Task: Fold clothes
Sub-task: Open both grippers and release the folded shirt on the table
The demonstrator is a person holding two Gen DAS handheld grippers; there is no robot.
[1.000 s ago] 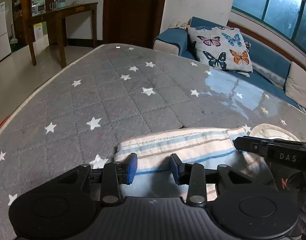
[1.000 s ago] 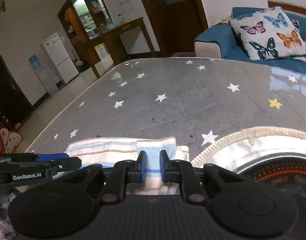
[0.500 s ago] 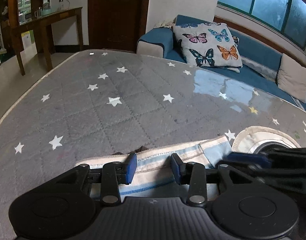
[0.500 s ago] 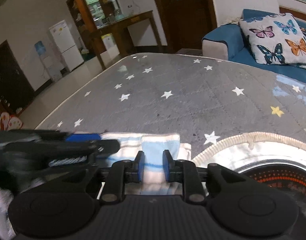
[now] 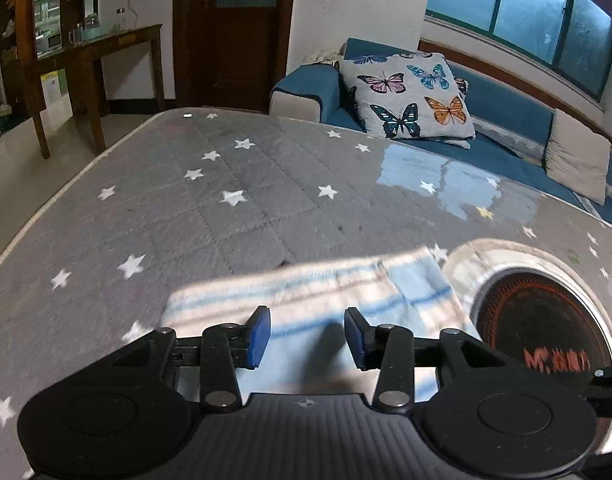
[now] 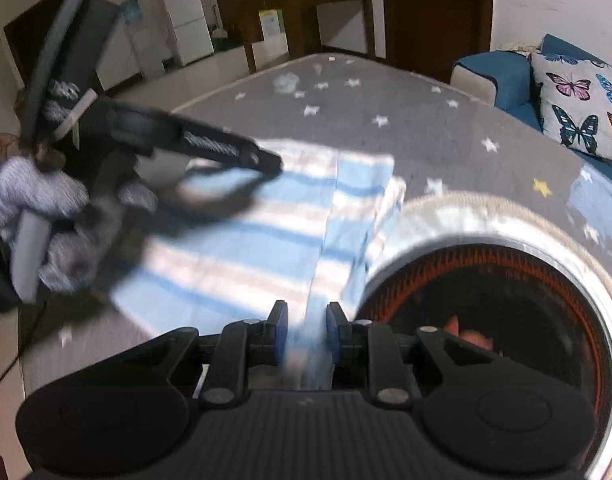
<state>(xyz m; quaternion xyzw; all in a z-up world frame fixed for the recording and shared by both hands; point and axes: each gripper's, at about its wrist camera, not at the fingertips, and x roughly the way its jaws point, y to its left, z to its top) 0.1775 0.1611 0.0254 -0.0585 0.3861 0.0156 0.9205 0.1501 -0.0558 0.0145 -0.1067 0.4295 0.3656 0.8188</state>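
Observation:
A folded cloth with blue and cream stripes [image 5: 306, 292] lies on the grey star-patterned mattress [image 5: 226, 208]. My left gripper [image 5: 307, 336] hovers open over the cloth's near edge, with nothing between its blue pads [image 5: 258, 336]. In the right wrist view the same cloth [image 6: 242, 232] spreads out ahead, and a narrow blue flap of it runs up between the jaws of my right gripper [image 6: 306, 332], which is shut on it. The left gripper's black body [image 6: 226, 148] reaches over the cloth's far left side, held by a blurred hand in a sleeve [image 6: 30, 196].
A round heater with a black and orange face [image 6: 485, 320] lies just right of the cloth, ringed by a cream rim [image 5: 501, 248]. A blue sofa with a butterfly cushion [image 5: 409, 96] borders the mattress's far side. A wooden table [image 5: 94, 52] stands on the floor to the left.
The right gripper has risen and tilted down, drawing the blue flap up with it. The left gripper stays open and has swung right; the right gripper has left its view except at the edge.

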